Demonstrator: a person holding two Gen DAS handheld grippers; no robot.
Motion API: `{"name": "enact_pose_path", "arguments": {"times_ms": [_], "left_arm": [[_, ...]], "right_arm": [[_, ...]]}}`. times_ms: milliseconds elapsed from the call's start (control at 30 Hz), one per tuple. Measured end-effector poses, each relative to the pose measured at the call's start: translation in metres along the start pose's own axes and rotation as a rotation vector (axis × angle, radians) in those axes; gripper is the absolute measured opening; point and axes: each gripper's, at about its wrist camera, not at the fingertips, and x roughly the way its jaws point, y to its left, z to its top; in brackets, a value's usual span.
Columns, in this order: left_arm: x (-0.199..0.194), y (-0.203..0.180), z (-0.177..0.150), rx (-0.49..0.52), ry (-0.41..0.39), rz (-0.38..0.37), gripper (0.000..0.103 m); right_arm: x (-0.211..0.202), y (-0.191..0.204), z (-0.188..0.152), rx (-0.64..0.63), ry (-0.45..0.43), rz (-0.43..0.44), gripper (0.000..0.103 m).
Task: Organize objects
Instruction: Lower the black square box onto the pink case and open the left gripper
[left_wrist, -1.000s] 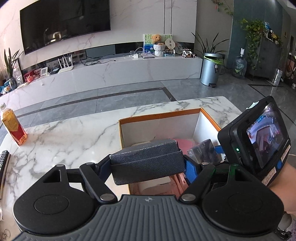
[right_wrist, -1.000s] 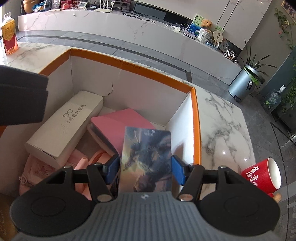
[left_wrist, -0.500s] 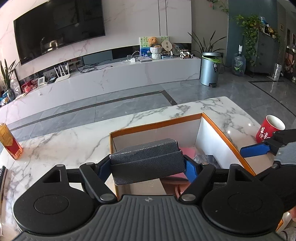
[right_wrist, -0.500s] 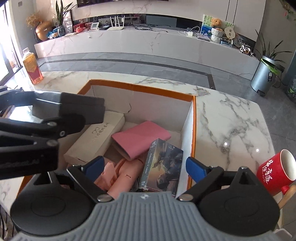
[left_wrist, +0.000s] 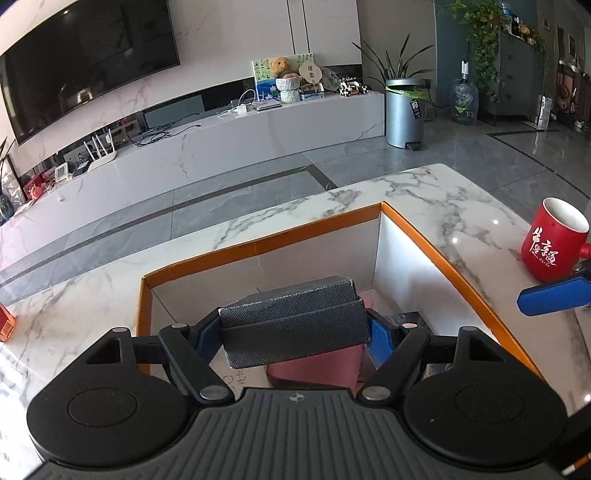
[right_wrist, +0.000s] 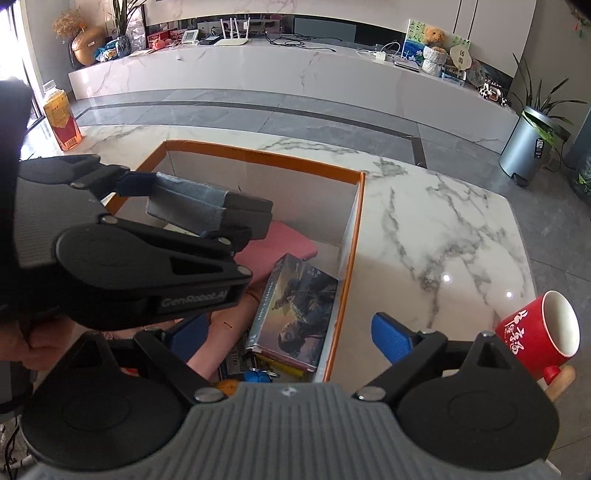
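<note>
Grey case (left_wrist: 293, 322): clamped in left tool (left_wrist: 291, 334), over orange-rimmed box (left_wrist: 258, 247).
Right tool (right_wrist: 291, 332): now spread, empty (let go of picture box (right_wrist: 295, 302); lies inside).
Next, prob.: lower case.

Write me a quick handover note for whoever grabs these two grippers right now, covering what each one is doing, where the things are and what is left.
Left gripper: shut on the dark grey textured case, held above the orange-rimmed white cardboard box, not yet set down.
Right gripper: open, empty, over the box's right wall.
In the box: illustrated card box against the right wall, pink flat pouch, and small items below that I cannot identify.
On the marble table: red mug with white lettering, right of the box, outside it.
Left: lower the case in and release; likely the mug next.
</note>
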Motion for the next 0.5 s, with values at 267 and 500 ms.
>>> {"name": "enact_pose_path", "arguments": {"times_ms": [267, 500], "left_arm": [[0.027, 0.005, -0.007, -0.058, 0.091, 0.018, 0.090], [0.032, 0.017, -0.016, -0.103, 0.159, 0.006, 0.095]], "right_arm": [[0.007, -0.002, -0.005, -0.014, 0.027, -0.016, 0.095], [0.010, -0.003, -0.006, 0.009, 0.031, -0.014, 0.095]]}}
